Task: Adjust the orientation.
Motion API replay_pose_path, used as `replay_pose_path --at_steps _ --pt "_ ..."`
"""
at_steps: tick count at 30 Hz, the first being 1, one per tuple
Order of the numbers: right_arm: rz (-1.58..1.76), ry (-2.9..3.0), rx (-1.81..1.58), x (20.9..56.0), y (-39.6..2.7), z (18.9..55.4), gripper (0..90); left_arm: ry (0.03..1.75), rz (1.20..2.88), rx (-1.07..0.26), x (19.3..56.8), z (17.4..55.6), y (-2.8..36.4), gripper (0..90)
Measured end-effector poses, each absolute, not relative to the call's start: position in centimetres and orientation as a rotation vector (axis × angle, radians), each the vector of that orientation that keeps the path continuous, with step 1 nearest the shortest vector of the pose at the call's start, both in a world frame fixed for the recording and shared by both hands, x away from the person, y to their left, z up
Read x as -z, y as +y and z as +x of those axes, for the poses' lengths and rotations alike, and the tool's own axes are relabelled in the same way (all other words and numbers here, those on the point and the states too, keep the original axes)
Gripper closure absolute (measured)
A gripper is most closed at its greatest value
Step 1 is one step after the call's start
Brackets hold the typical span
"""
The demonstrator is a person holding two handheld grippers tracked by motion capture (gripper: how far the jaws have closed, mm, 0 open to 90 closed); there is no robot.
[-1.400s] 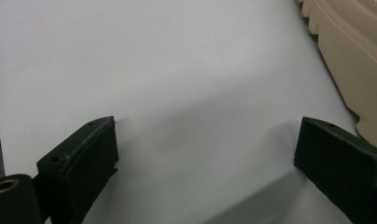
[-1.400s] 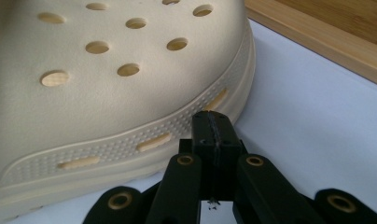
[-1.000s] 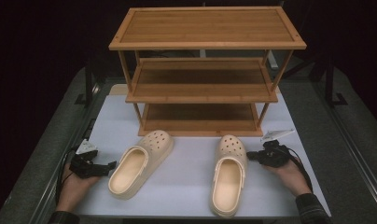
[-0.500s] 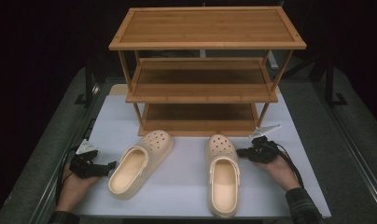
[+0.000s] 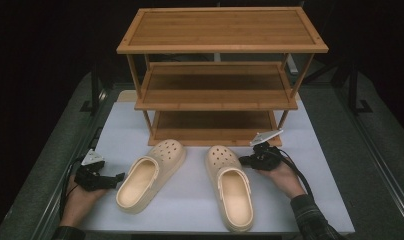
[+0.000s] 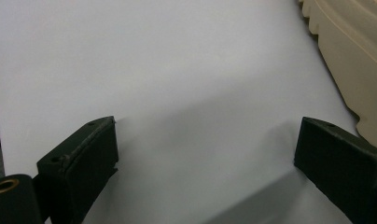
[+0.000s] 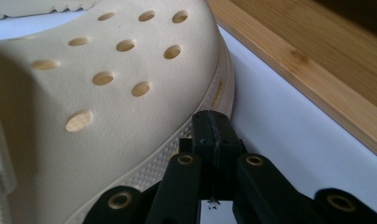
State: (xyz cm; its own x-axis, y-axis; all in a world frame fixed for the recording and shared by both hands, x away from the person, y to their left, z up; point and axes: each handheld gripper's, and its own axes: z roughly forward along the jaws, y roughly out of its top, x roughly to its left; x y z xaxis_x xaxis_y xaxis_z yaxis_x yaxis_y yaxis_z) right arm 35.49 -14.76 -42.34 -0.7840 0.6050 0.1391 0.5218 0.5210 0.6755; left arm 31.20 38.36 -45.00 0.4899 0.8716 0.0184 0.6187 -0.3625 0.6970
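Observation:
Two beige perforated clogs lie on the white mat in front of a bamboo rack. My right gripper is shut, its closed tips touching the toe-side edge of the right clog. In the right gripper view the closed tips press against that clog's ribbed sole edge. My left gripper rests on the mat just left of the left clog, its jaws open. The left gripper view shows the gripper with bare mat between its jaws and the clog's side at the right.
The three-tier rack stands at the back of the white mat, with its lowest board close beside the right clog's toe. Dark grey table borders the mat on both sides.
My right gripper has slid left along the front of the rack, staying shut. The right clog has shifted left with it, its toe swinging toward the left clog. My left gripper has stayed put.

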Motion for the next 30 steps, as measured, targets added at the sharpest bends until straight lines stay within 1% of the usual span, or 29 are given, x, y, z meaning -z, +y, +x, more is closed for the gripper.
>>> replay_pose_path --at_steps 4,8,11,14,21,24,30 --pt "0.959 2.638 -1.120 42.3 -14.3 35.5 89.9 1.221 2.106 -0.518 45.0 31.2 38.4 5.5" --pt "0.997 2.615 -1.158 42.2 -14.8 35.3 88.8 1.221 2.106 -0.519 45.0 31.2 38.4 5.5" --pt "1.025 2.585 -1.189 41.9 -15.4 35.1 81.9 1.221 2.106 -0.519 45.0 31.2 38.4 5.6" --pt "1.041 2.563 -1.187 41.8 -16.1 34.6 71.2 1.221 2.105 -0.519 45.0 31.2 38.4 5.5" --pt "1.108 2.481 -1.203 41.5 -18.4 33.2 54.0 1.221 2.106 -0.519 45.0 31.2 38.4 5.5" --pt "1.125 2.453 -1.178 41.3 -19.1 32.5 50.5 1.221 2.105 -0.519 45.0 31.2 38.4 5.6" --pt "1.169 2.406 -1.190 41.0 -20.3 31.0 46.6 1.220 2.105 -0.520 45.0 31.2 38.4 5.6"
